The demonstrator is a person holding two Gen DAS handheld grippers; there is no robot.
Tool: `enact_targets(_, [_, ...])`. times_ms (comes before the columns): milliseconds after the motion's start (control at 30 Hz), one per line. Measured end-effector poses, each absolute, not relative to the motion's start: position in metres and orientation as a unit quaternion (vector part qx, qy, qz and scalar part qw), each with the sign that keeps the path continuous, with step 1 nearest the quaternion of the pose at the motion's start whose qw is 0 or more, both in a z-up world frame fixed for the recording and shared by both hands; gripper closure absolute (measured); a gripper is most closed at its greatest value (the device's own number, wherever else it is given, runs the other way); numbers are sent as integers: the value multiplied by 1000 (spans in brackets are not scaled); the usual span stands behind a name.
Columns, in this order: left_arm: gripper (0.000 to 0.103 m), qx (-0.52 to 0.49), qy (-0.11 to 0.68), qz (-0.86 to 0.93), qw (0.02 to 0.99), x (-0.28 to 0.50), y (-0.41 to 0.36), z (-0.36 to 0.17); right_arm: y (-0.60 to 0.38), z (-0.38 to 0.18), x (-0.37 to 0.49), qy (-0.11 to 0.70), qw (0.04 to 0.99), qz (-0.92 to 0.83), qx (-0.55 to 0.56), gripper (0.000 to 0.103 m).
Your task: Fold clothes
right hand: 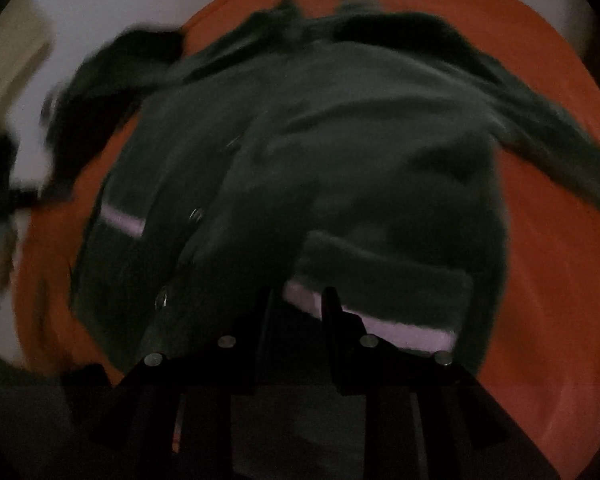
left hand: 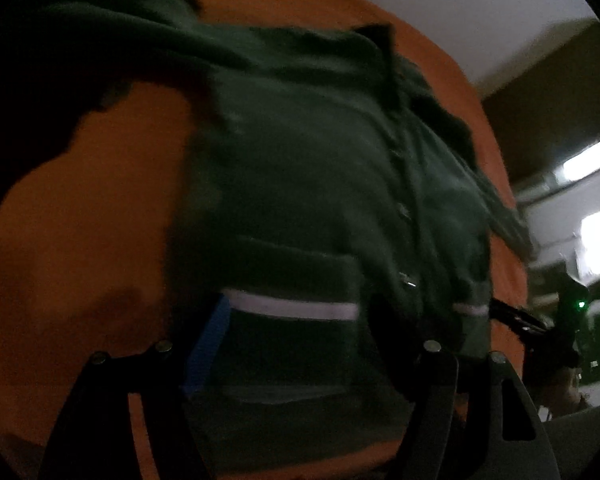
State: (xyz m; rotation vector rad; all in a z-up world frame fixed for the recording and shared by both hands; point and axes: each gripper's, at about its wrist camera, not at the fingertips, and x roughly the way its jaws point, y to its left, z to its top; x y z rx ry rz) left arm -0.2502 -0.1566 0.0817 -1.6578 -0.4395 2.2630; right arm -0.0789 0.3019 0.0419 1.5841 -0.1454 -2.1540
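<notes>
A dark green buttoned cardigan (left hand: 308,168) with a white stripe near its hem lies spread on an orange surface (left hand: 92,240). My left gripper (left hand: 300,320) is open, its fingers wide apart; the blue-padded finger (left hand: 208,344) sits at the hem's left edge, and the striped hem runs between the two fingers. In the right wrist view the cardigan (right hand: 340,140) fills the middle. My right gripper (right hand: 300,300) has its fingers close together on the striped hem, just left of a pocket flap (right hand: 384,268). The right gripper (left hand: 540,328) also shows at the hem's right end.
The orange surface (right hand: 548,280) extends around the garment on all sides. One sleeve (right hand: 560,148) trails out to the right, another bunches at the far left (right hand: 112,72). White floor or wall and a dim room with bright lights (left hand: 588,160) lie beyond.
</notes>
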Motion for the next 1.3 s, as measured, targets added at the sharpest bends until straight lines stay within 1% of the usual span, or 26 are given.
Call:
enact_targets(67, [31,-572,-160,794,129,-252,-181,90,340,38,-81,-113,189,-781,585,80])
enact_targets(100, [31,-572,-163,795,123,-251,-193,92,358,35,-79,-130,165,-782,586,80])
enact_targets(200, [31,-589,-158,785,110,-239,-218,84,394,28,-66,-135,125,-785,592,80])
enact_targets(300, [31,-623,-161,759,101,-224,-234,61,413,14,-49,-142,113,-773,608,80])
enact_targets(433, [31,-669,-163,715,118,-196,-238,26,428,-3,-28,-146,113,-744,642,79])
enact_targets(567, [31,-682,-164,698,142,-177,-228,13,435,-10,-8,-149,105,-735,653,78])
enact_targets(600, [31,-686,-164,694,147,-173,-225,10,438,-12,-3,-155,101,-733,654,64])
enact_targets(633, [31,-691,-160,689,148,-169,-222,5,440,-15,3,-161,95,-731,656,44])
enact_targets(667, [31,-697,-155,684,149,-165,-219,0,441,-18,8,-168,98,-728,658,42])
enact_targets(767, [31,-717,-162,660,153,-159,-214,-19,443,-24,20,-182,111,-713,668,42])
enact_targets(833, [31,-721,-184,647,166,-155,-212,-28,442,-24,25,-176,116,-709,673,42])
enact_targets(900, [31,-720,-199,639,184,-150,-209,-39,442,-23,27,-191,128,-704,672,43])
enact_targets(967, [31,-728,-188,634,183,-142,-206,-54,442,-28,29,-202,130,-695,678,54])
enact_targets(1000, [31,-727,-185,637,178,-139,-205,-58,440,-34,30,-206,129,-687,685,63])
enact_targets(1067, [32,-717,-188,648,174,-140,-201,-55,439,-38,31,-212,131,-683,686,66])
enact_targets(1100, [37,-713,-187,654,171,-140,-201,-52,439,-38,31,-214,133,-685,684,74])
enact_targets(1133, [63,-710,-186,659,165,-139,-201,-50,439,-38,32,-217,134,-686,681,87])
enact_targets(1167, [86,-710,-184,662,156,-139,-202,-49,439,-37,32,-220,136,-688,678,91])
enact_targets(1233, [90,-716,-202,652,143,-137,-207,-48,436,-33,35,-208,128,-697,674,92])
enact_targets(1300, [91,-721,-219,643,134,-134,-212,-46,435,-28,42,-198,119,-701,675,93])
